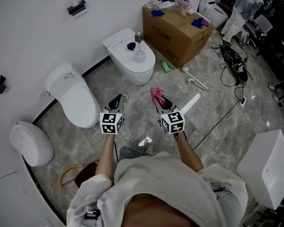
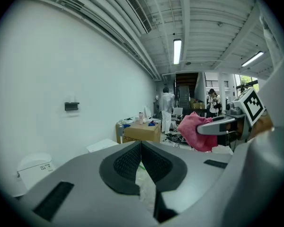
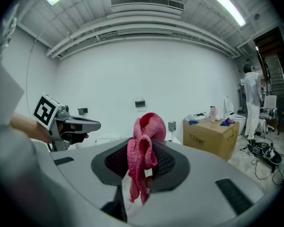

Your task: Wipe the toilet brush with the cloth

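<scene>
A toilet brush (image 1: 138,45) stands in a clear holder on the closed lid of the middle toilet (image 1: 132,63), a dark object beside it. My right gripper (image 1: 158,96) is shut on a pink cloth (image 1: 155,94), held over the floor in front of that toilet. In the right gripper view the cloth (image 3: 143,148) bunches up between the pads of the right gripper (image 3: 142,161) and hangs down. My left gripper (image 1: 118,100) is alongside, shut and empty; the left gripper (image 2: 141,146) shows its pads meeting. From the left gripper view the cloth (image 2: 196,131) appears at the right.
A cardboard box (image 1: 177,30) with bottles and blue items stands beyond the toilet. Two more toilets (image 1: 73,96) line the left wall. A white-handled tool (image 1: 195,81), a green bottle (image 1: 165,66) and cables (image 1: 234,60) lie on the floor. A white cabinet (image 1: 267,167) is at right.
</scene>
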{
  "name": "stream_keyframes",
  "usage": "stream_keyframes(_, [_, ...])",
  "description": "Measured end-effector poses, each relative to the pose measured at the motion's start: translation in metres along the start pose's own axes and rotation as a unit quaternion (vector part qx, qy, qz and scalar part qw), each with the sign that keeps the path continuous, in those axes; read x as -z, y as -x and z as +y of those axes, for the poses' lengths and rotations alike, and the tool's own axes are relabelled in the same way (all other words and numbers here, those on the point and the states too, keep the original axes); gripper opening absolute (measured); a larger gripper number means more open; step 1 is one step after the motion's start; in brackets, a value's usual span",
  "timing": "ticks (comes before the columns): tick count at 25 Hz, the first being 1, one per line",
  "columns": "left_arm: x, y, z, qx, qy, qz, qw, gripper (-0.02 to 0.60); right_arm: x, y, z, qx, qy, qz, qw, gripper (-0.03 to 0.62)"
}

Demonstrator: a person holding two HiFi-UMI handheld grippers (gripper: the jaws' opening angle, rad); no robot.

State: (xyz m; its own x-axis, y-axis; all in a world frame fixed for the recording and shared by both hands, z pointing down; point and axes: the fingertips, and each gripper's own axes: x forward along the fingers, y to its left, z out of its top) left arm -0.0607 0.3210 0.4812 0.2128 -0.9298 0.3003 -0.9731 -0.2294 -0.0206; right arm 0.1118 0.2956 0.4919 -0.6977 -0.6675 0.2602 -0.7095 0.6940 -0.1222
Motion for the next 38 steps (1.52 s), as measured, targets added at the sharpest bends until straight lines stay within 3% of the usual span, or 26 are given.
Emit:
stream_keyframes(8, [0.009,-0.017,-0.012,0.002,0.005,0.012,0.9999,0.02,0.008,-0.002,-0.018,0.001,-0.01,0.004,1.0,0.104])
stream_keyframes(17, [0.0,-0.071,0.006,0.018,0.011,0.002,0.9998,0.02,-0.001,-0.038,-0.042,0.008,-0.003,0.007,1.0,0.104])
stream_keyframes(38, [-0.075,-0.279,0.157,0.089,0.003,-0.015,0.9959,0.02,-0.087,-0.243,-0.122,0.08,-0.001,0.003,0.997,0.104])
